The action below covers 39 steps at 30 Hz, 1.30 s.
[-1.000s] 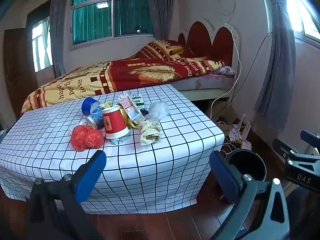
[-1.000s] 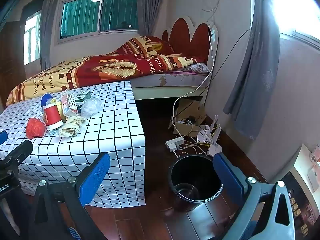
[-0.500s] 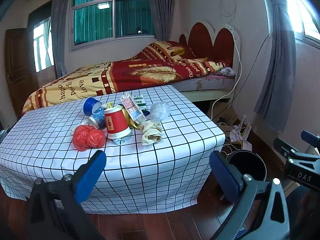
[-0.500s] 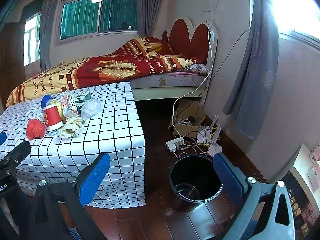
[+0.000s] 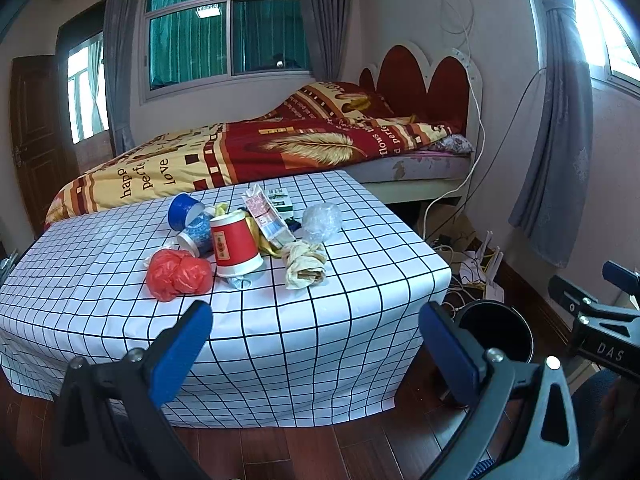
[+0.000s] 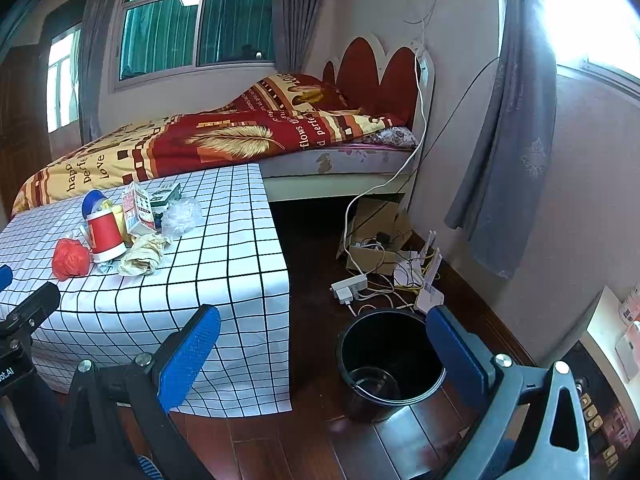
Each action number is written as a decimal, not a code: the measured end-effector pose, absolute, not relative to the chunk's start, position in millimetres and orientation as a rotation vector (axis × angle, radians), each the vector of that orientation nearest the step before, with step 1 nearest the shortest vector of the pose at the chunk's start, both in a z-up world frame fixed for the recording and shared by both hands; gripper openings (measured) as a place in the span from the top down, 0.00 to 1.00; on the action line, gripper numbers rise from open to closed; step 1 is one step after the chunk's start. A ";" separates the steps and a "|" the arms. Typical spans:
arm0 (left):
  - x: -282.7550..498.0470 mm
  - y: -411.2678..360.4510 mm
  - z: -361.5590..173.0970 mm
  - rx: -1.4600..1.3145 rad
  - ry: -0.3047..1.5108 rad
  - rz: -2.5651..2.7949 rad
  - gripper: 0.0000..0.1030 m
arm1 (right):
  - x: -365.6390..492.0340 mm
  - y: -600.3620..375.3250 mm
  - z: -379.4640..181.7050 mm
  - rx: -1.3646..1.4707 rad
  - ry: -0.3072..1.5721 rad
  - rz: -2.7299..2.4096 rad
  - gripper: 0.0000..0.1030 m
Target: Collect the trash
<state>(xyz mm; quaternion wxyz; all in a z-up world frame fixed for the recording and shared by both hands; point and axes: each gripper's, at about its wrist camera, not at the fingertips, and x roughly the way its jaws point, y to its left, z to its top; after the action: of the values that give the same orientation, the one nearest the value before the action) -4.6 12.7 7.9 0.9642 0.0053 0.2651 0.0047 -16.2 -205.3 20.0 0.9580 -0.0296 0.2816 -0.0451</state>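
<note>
Bedroom surroundings fill the left wrist view: a bed (image 5: 280,148) with a red and yellow quilt lies behind a low table (image 5: 340,292) draped in a checked cloth. Against the frame of a second ago, the table is seen slightly lower and from a little farther back, so the left gripper (image 5: 316,344) appears to have been raised or drawn back a touch — no approach to the trash can be read from that, and the collecting is judged not yet begun. Its blue pads are held wide apart with nothing between them. The trash is clustered in the middle of the table, well beyond the fingertips: a red plastic bag (image 5: 178,274), an upturned red paper cup (image 5: 236,246), a blue cup (image 5: 183,210), a crumpled paper wrapper (image 5: 305,264), a carton (image 5: 267,218) and a clear plastic wad (image 5: 322,222). A black bin (image 5: 496,330) is glimpsed on the floor to the right, past the table corner.

From the right wrist view almost nothing is seen to have shifted. The right gripper (image 6: 324,344) is also spread open and empty, and it is held over the wooden floor with the bin (image 6: 390,360) just ahead, partly framed between its fingers; something clear is seen at the bin's bottom. The same heap — bag (image 6: 70,258), cup (image 6: 105,236), wrapper (image 6: 142,256) — lies up on the table (image 6: 224,272), well off to the left.
</note>
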 end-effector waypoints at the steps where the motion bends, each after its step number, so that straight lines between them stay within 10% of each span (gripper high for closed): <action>1: -4.1 12.6 8.2 0.012 0.537 0.010 0.00 | -16.3 -205.1 19.9 -0.060 0.572 -0.092 0.00; 39: -4.7 15.5 6.5 0.011 0.537 0.008 0.00 | -15.2 -205.4 25.1 -0.068 0.570 -0.094 0.00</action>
<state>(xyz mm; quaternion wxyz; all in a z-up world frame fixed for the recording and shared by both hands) -4.7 15.5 6.5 0.9641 0.0052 0.2655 0.0038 -15.2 -205.4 25.1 0.9580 -0.0337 0.2811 -0.0461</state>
